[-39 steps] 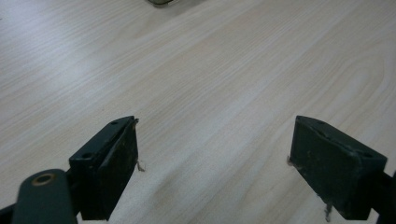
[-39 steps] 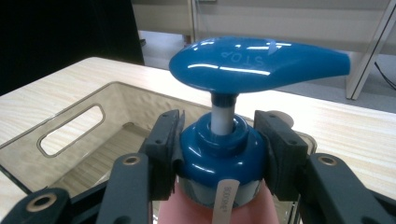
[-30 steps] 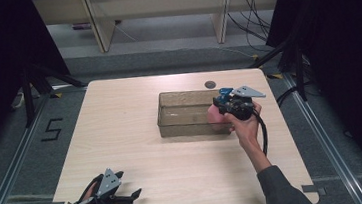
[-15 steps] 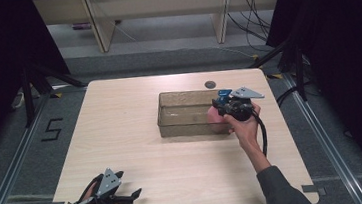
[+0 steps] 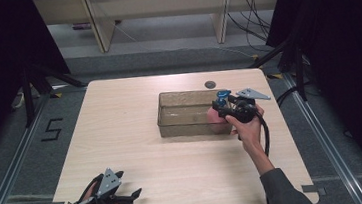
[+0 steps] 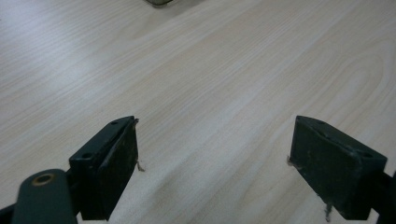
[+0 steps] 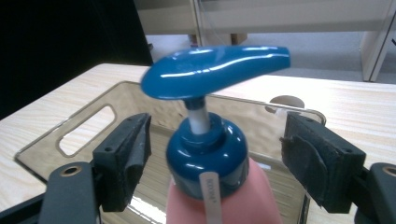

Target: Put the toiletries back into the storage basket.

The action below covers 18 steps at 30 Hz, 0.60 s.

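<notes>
A pink pump bottle (image 7: 205, 158) with a blue cap and spout stands upright in the right end of a clear grey bin (image 5: 181, 127) on the wooden table. In the high view the bottle (image 5: 215, 116) shows pink through the bin wall. My right gripper (image 7: 215, 158) is open. Its jaws have just been opening and now stand apart on either side of the bottle's blue collar, with a gap at each pad. The right gripper (image 5: 222, 105) reaches in from the bin's right side. My left gripper (image 5: 133, 194) lies at the table's front left, open (image 6: 215, 158) over bare wood.
A small dark round cap (image 5: 210, 84) sits in the tabletop just behind the bin. The rest of the bin holds nothing. Pale shelving (image 5: 160, 8) stands beyond the far edge of the table, and black stands flank both sides.
Both hands stay where they were. The bottle still stands in the bin's right end, and the right gripper stays beside it.
</notes>
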Available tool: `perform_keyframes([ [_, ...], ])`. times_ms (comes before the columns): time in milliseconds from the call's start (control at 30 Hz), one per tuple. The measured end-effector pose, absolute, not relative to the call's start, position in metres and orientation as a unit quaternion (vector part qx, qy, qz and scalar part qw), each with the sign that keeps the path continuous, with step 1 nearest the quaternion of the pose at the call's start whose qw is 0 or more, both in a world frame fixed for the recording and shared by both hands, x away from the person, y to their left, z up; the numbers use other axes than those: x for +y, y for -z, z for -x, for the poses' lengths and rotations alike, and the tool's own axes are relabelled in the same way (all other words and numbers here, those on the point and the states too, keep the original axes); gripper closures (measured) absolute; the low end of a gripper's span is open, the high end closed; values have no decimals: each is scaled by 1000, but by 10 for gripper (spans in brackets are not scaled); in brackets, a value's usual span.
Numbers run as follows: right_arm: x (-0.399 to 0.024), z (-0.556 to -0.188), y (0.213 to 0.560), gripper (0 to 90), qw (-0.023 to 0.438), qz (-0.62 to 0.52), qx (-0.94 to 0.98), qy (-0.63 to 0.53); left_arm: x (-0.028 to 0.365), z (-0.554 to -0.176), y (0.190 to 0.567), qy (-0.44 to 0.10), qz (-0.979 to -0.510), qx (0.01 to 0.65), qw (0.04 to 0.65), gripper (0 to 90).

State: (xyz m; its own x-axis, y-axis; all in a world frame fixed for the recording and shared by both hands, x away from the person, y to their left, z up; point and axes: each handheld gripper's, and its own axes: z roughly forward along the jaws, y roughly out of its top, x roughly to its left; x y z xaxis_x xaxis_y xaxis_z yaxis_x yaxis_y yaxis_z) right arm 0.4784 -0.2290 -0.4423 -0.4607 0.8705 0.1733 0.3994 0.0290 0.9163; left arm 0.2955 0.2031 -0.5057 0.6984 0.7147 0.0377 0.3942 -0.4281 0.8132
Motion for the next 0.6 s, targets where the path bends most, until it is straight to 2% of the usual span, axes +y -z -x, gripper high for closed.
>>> perform_keyframes([
  [167,-230,-472,439,232,214,-473,674,-526,203,-296,506,-193,-824,336,414,150],
  [267,-233,-469,438,228,227,-470,671,-527,205,-297,506,-204,-833,324,398,150],
  [300,-233,-467,437,228,216,-481,665,-529,205,-296,505,-199,-834,326,399,150],
  [367,-237,-467,437,224,227,-470,672,-526,204,-296,506,-194,-827,335,408,150],
  [400,-236,-465,436,218,212,-481,663,-533,205,-295,505,-195,-832,332,400,150],
  [467,-240,-465,436,216,227,-471,669,-528,205,-295,505,-195,-832,331,399,150],
  [500,-240,-464,436,216,223,-475,664,-533,203,-295,506,-191,-822,340,415,150],
  [600,-240,-461,435,213,220,-470,663,-540,204,-295,505,-192,-829,334,406,150],
])
